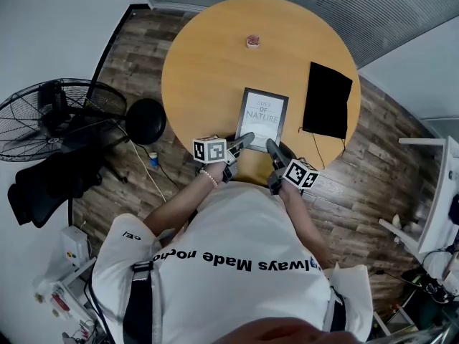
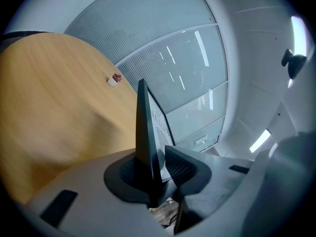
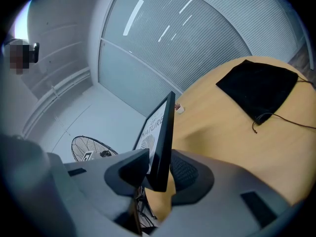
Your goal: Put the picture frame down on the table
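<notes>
Holding a picture frame printed side up over the near part of a round wooden table, beside a black cloth but apart from it. Pinching its near left corner with the left gripper, pads closed on the dark edge; pinching the near right corner with the right gripper the same way (seen edge-on between both pairs of jaws). Cannot tell whether the far edge touches the wood. Farther across the table, a small pinkish thing; on the floor to the left, a fan.
</notes>
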Available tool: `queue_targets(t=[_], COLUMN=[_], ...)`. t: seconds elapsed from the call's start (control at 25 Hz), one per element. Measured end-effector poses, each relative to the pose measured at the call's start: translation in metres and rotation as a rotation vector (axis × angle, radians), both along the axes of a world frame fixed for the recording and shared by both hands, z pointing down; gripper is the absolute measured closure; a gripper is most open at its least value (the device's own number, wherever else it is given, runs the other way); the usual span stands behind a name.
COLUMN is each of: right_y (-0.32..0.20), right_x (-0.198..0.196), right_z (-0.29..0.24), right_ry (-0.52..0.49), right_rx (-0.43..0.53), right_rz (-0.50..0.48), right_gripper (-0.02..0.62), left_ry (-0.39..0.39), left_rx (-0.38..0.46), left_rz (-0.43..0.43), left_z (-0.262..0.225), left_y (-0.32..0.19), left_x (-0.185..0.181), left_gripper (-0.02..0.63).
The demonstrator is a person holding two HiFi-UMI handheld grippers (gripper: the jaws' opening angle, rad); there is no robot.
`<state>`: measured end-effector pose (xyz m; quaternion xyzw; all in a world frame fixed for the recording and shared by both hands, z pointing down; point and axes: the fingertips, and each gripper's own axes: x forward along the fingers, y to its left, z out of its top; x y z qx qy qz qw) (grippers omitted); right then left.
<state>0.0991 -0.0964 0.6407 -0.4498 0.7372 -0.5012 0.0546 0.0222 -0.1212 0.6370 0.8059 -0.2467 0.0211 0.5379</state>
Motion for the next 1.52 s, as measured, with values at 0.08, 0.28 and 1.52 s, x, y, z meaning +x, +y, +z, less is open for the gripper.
queue_targets(t=[0.08,0.28,1.52], right_y=[0.000,-0.005,-0.003], right_x=[0.000,0.000,0.006], right_z=[0.003,0.012,0.060], right_ry=[0.004,0.012,0.095], right_rx=[-0.007,-0.020,-0.107], right_rz=[0.001,-0.002,-0.024], right_gripper=[0.451,0.449,0.445], left_ry=[-0.014,-0.053,-0.104], left_rx=[-0.005,-0.022,-0.110], left_rz=[0.004,0.006,0.015], left_z=[0.006,0.022,0.070], left_y=[0.000,-0.004,0.001], left_x=[-0.001,-0.005,0.001], left_gripper=[0.514,0.506,0.459])
